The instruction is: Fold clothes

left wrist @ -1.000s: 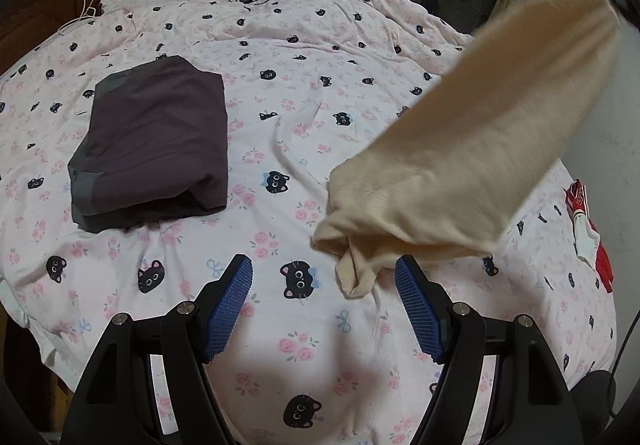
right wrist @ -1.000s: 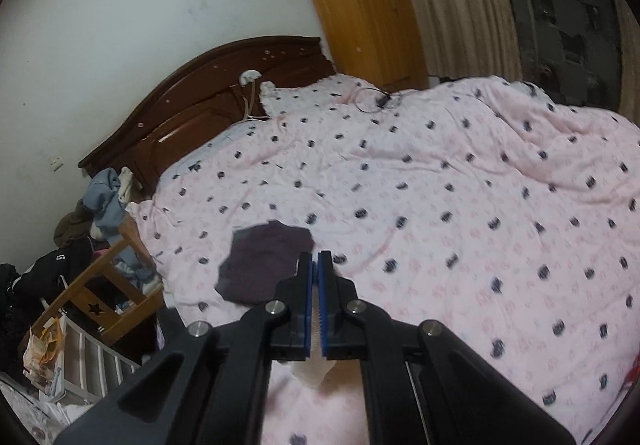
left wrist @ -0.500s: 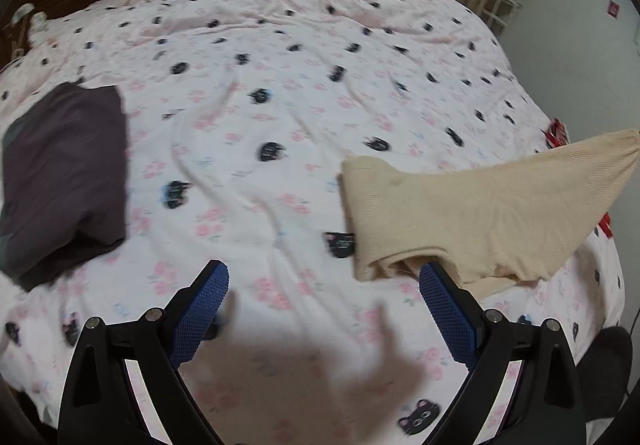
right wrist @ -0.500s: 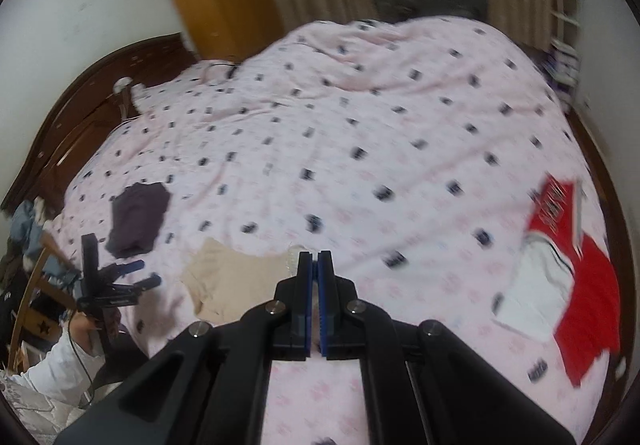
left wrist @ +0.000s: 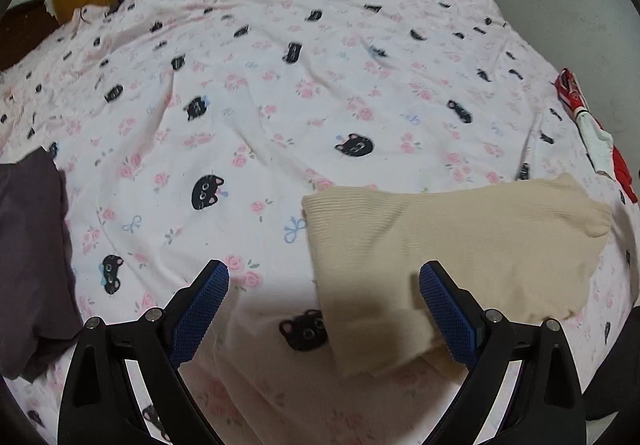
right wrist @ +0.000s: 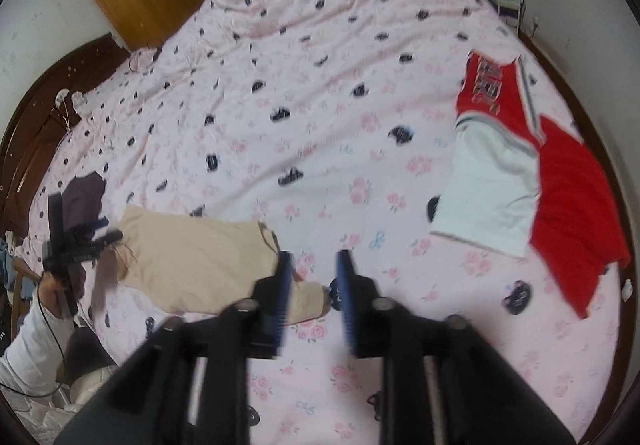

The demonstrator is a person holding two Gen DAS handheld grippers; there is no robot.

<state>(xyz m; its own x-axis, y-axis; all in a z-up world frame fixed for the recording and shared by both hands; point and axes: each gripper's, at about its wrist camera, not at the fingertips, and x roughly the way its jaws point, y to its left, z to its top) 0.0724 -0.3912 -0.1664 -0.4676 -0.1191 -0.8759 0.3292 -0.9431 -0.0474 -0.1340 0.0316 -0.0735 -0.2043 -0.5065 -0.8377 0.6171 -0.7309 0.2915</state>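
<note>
The beige garment [left wrist: 452, 245] lies flat on the bed [left wrist: 280, 93], between the dark folded clothes [left wrist: 28, 257] and the red and white jersey [right wrist: 520, 165]. It looks folded already.

The left gripper [left wrist: 324, 309] hangs just above the near edge of the beige garment. Its blue fingers [left wrist: 200, 309] are spread wide and hold nothing. The right gripper [right wrist: 314, 285] is at the other end of the beige garment. Its fingers are apart too, with nothing between them.

My guess is that the step now is to leave the beige garment and get the next one. To do it well, lift both grippers straight up so no finger snags the soft cloth and pulls the fold loose. Then go to the jersey and pinch it by two corners.

The jersey has big letters on its red part, but they are too blurry to read.
</note>
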